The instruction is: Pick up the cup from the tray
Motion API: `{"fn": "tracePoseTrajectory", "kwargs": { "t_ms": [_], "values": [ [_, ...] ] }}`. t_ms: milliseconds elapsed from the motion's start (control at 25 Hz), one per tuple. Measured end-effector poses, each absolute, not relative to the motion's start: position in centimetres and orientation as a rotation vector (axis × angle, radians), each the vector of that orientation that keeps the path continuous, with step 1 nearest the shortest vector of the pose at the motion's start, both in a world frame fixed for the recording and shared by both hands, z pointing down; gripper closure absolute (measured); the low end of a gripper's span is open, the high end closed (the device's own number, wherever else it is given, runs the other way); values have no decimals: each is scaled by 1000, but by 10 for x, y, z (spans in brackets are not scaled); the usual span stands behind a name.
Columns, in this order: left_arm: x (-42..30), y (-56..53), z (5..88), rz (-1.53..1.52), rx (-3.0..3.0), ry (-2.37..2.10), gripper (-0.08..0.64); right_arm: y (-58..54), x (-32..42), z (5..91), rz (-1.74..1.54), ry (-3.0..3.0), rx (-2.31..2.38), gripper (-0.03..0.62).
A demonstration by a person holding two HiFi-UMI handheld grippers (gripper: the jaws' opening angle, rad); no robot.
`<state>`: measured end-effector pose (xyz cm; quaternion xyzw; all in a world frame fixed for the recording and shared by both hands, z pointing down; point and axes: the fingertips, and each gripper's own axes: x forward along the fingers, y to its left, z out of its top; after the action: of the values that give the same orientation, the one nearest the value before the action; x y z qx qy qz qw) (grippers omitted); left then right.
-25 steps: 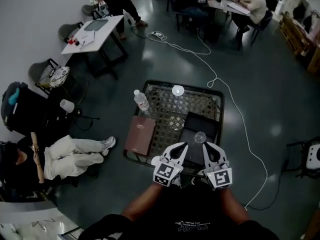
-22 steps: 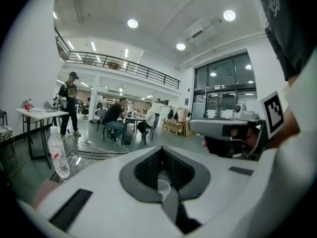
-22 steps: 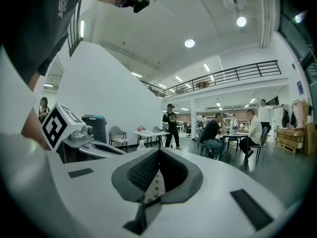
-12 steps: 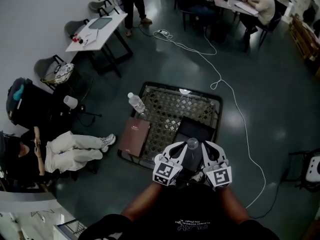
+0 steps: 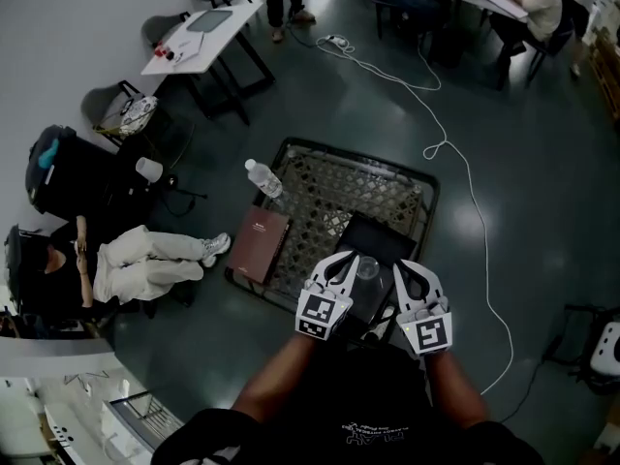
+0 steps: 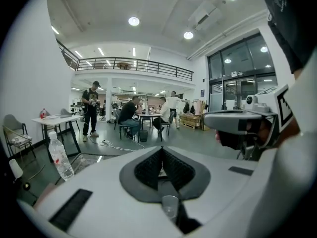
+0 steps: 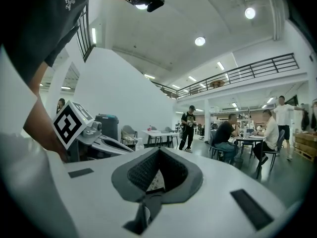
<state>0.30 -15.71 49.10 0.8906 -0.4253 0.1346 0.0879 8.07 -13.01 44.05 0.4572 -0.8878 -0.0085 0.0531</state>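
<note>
A small clear cup [image 5: 366,267] stands at the near end of a dark tray [image 5: 383,236] on a low mesh-topped table [image 5: 320,192]. In the head view my left gripper [image 5: 345,261] sits just left of the cup and my right gripper [image 5: 401,267] just right of it, both close to the cup but not gripping it. Both are shut with nothing between the jaws. In the left gripper view the closed jaws [image 6: 161,152] fill the lower half, and the cup [image 6: 170,206] shows through the gap below them. The right gripper view shows its jaws [image 7: 159,153] closed likewise.
A water bottle [image 5: 263,177] stands at the table's left edge, a brown book [image 5: 257,243] beside it. A white cable [image 5: 455,163] runs over the floor on the right. A seated person's legs [image 5: 155,260] lie at left. People sit at desks [image 6: 143,115] farther off.
The head view has drifted, so the table sits higher and nearer the middle. Both grippers have crept forward and now flank the cup, which stood ahead of them before.
</note>
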Motion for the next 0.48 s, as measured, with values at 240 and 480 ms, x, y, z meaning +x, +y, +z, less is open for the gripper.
{"fn": "tracePoseTrajectory", "kwargs": {
  "t_ms": [240, 480],
  "values": [
    [2, -161, 502, 421, 2645, -1239, 549, -139, 78, 457, 61, -2686, 1424, 584],
    [-4, -162, 520, 438, 2627, -1194, 549, -148, 74, 469, 83, -2655, 1435, 584]
  ]
}}
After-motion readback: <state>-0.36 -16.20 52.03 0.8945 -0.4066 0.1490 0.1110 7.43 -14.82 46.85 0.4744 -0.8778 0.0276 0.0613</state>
